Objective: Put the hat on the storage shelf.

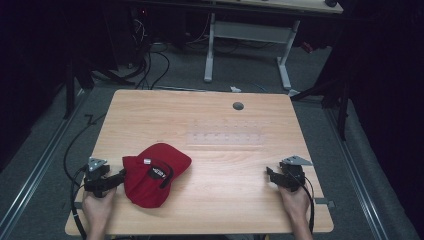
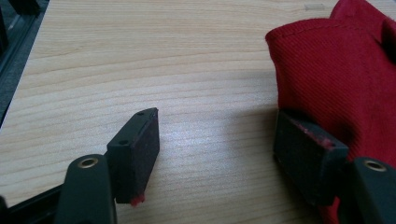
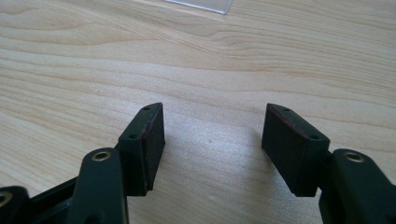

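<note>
A red cap (image 1: 155, 173) lies on the wooden table (image 1: 215, 125) at the front left, its inside label and strap facing up. My left gripper (image 1: 121, 176) rests open right beside the cap's left edge. In the left gripper view the red fabric (image 2: 336, 79) touches the right pad (image 2: 306, 156), and bare wood lies between the jaws of the left gripper (image 2: 217, 151). My right gripper (image 1: 270, 175) stands open over bare wood at the front right, far from the cap. Nothing sits between the jaws of the right gripper (image 3: 215, 140) in its own view.
A clear plastic strip (image 1: 225, 138) lies flat at the table's middle, its corner (image 3: 201, 5) seen ahead of the right gripper. A round grommet hole (image 1: 238, 106) sits near the far edge. Cables (image 1: 70, 160) trail off the left side.
</note>
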